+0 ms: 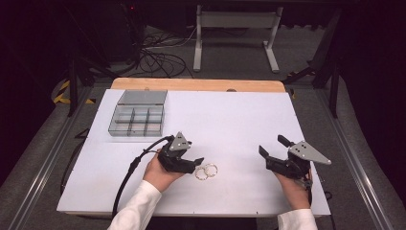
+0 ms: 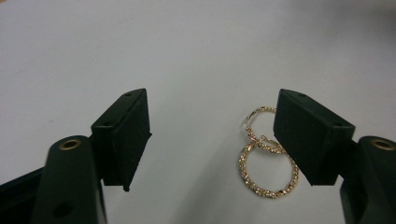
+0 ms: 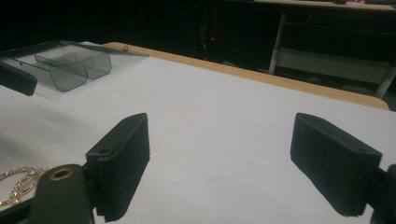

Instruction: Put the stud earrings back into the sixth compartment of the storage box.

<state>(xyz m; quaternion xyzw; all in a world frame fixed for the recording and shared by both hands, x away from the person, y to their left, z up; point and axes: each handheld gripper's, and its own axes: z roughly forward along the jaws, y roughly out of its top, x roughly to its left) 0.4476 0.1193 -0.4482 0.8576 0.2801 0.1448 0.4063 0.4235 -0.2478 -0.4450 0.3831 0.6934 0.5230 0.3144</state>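
White table top [image 1: 230, 120] is giving much free room around the earrings [image 1: 206, 171]. I am bringing the left gripper [image 1: 197, 162] over them with jaws apart, one hoop just beside a pad, not yet pinched. Right gripper [image 1: 270, 149], wide and empty in its own view, is waiting well apart from the earrings, leaving room.

Two linked gold hoop earrings [image 2: 268, 170], flat
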